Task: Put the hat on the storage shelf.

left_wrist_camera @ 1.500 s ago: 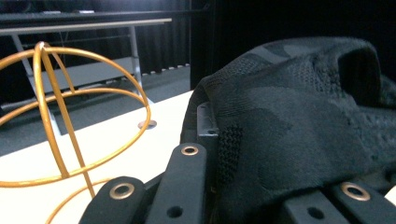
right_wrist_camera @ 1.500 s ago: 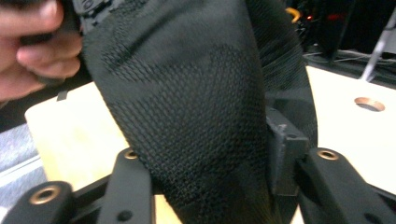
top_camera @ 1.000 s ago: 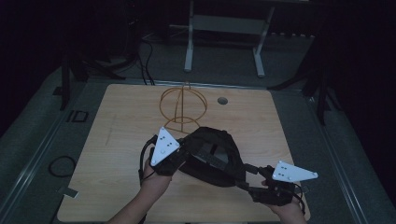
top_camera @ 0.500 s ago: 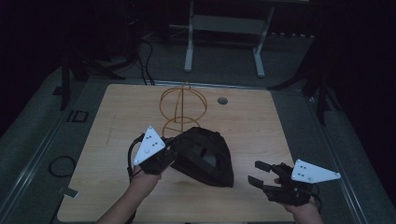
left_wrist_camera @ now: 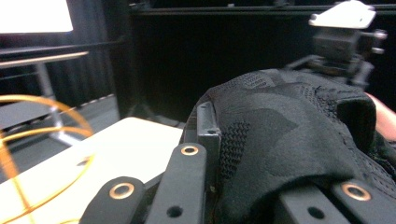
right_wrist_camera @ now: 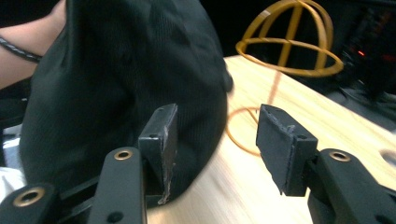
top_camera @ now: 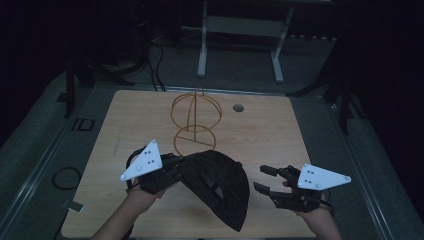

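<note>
You're looking at a wooden table (top_camera: pixel 280 130) sitting under a grey metal frame (top_camera: pixel 240 25) standing behind it.

Dim room, light wooden table (top_camera: pixel 280 135), grey floor around it, white metal stand (top_camera: pixel 240 37) beyond the table, dark walls behind

You had a black cap (top_camera: pixel 217 187) with a knitted, tone-on-tone patchy pattern, near the front edge of the pale wood-grain table (top_camera: pixel 270 135), with an orange-yellow wire stand (top_camera: pixel 196 120) behind it.
</note>
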